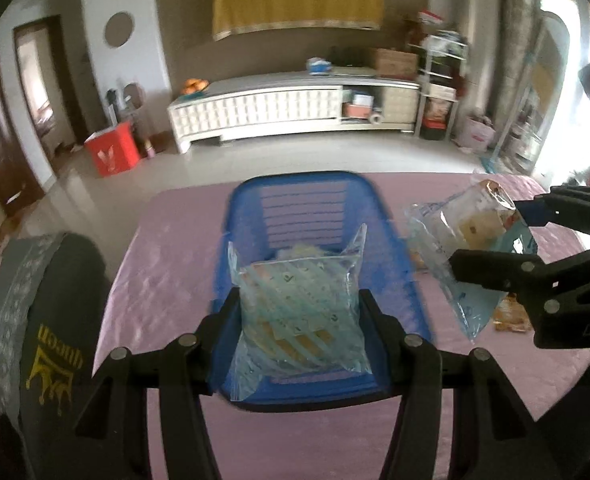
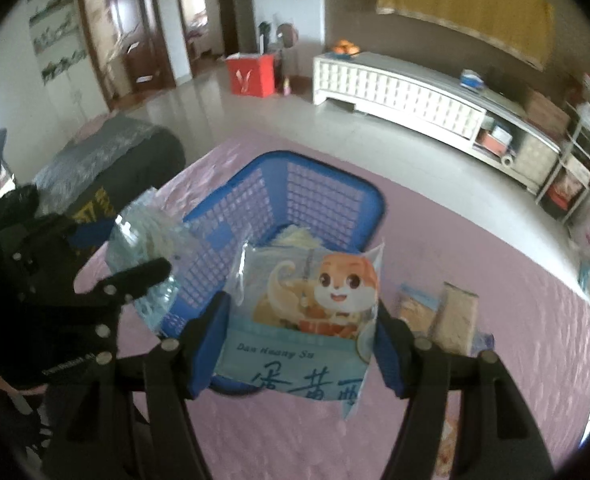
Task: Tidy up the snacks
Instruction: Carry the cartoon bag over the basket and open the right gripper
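A blue plastic basket (image 1: 247,216) stands on the pink tablecloth; it also shows in the right wrist view (image 2: 327,184). My left gripper (image 1: 299,308) is shut on a pale blue striped snack bag (image 1: 299,312) and holds it above the basket's near end. My right gripper (image 2: 303,320) is shut on a snack bag with an orange cartoon squirrel (image 2: 315,304), just in front of the basket. In the left wrist view that bag (image 1: 467,236) hangs right of the basket in the right gripper (image 1: 507,236). In the right wrist view the left gripper (image 2: 135,248) holds its bag (image 2: 143,232) at the left.
Two more snack packets (image 2: 439,312) lie on the pink cloth (image 2: 515,340) right of the basket. A dark chair back with yellow print (image 1: 55,320) stands at the table's left edge. Beyond the table are bare floor, a white cabinet (image 1: 279,108) and a red box (image 1: 113,152).
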`<state>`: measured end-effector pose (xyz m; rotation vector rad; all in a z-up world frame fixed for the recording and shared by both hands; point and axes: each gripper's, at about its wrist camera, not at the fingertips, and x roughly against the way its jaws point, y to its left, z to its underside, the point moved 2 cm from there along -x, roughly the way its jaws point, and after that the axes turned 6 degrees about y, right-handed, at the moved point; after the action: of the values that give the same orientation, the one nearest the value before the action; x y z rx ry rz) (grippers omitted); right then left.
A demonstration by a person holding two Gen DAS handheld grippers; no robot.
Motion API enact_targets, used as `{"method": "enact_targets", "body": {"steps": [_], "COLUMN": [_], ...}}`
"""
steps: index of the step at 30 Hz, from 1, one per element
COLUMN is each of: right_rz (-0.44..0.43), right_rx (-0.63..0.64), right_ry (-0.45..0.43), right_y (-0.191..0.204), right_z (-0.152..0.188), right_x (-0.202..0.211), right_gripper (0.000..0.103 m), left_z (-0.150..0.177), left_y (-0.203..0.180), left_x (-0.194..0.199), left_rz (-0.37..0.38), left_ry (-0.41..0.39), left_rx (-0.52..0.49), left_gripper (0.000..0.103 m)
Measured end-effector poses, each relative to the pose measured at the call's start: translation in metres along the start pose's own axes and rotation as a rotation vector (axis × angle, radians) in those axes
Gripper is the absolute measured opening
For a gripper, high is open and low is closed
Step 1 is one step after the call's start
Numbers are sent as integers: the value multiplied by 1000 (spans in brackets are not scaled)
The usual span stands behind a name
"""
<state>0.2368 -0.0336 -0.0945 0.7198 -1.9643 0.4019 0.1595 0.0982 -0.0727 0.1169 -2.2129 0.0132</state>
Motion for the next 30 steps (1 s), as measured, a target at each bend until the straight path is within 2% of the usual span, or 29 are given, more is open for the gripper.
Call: {"method": "enact_targets", "body": {"steps": [4,9,15,18,21,24,30], "right_rz": [29,53,84,67,88,90,86], "right_rx": [73,144,274,310,315,295,252], "right_ry": [64,139,195,237,267,259,206], "right_y": [11,21,43,49,48,44,35], "right_z": [-9,-5,-3,0,4,7,13], "right_x": [-30,-60,-71,-75,-76,-67,-45], "right_gripper": [71,71,71,74,80,88,90], "left_z": [5,9,17,18,19,19,18], "left_y": [27,45,55,55,53,53,47], "left_x": [-10,-23,-31,-30,-28,-26,-22], "left_rz": [-10,-10,14,17,18,12,13], "left_ry": [16,22,26,21,21,25,32], "left_rx": [46,71,105,98,92,93,95], "left_gripper": [53,53,54,54,54,54,54]}}
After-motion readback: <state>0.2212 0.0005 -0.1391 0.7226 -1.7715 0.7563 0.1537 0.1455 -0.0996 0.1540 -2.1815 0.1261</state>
